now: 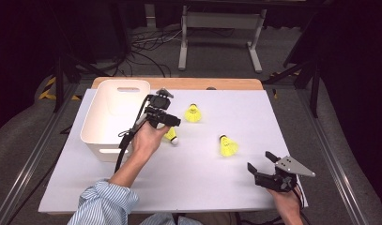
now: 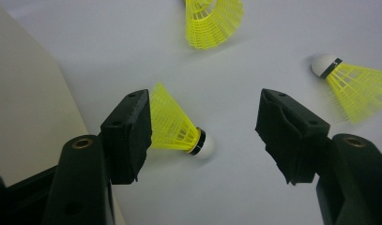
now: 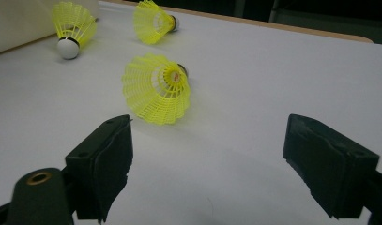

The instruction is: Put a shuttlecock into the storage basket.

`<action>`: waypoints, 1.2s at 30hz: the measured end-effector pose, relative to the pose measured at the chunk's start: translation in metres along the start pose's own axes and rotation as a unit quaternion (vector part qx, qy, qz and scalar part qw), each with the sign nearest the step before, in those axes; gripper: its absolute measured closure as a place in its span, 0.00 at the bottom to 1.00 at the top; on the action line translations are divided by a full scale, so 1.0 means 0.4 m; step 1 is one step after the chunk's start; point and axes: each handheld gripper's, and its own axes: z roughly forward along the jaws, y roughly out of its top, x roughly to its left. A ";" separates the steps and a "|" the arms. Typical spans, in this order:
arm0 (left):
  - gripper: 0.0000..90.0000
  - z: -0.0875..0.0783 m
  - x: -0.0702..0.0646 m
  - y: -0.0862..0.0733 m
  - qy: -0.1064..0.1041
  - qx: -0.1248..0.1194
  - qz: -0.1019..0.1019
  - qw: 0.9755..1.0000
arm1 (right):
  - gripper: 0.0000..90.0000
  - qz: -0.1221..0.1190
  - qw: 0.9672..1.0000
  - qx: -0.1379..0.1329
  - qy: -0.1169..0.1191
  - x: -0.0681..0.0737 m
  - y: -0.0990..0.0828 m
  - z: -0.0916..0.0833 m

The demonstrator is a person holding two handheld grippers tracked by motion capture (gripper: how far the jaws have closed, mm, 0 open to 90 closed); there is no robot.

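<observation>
Left gripper jaws spread around the nearest shuttlecock, not pinching; right gripper spread, empty; it's featherlight with a crushable skirt, so probably grip gently at the cork.

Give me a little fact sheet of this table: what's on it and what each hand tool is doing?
surface: white sheet on a wooden table
container: white bin at the left, nothing seen inside
shuttlecocks: three yellow ones lying on the sheet
left tool: jaws open around the shuttlecock beside the bin, one pad at its skirt, not clamped
right tool: jaws open, nothing between them, pointing toward the nearest shuttlecock
third shuttlecock: farther back, untouched
likely next: the left tool closes on its shuttlecock
</observation>
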 end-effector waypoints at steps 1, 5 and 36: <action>0.40 0.003 -0.001 0.001 0.001 0.001 -0.003 1.000 | 0.19 0.000 1.000 0.000 0.000 0.000 0.000 0.000; 0.41 0.019 -0.001 0.005 0.010 0.013 -0.008 1.000 | 0.19 -0.001 1.000 0.001 0.000 0.000 0.000 0.001; 0.44 0.102 -0.010 0.054 0.056 0.081 -0.030 0.995 | 0.19 -0.006 1.000 0.000 0.004 0.005 0.002 0.001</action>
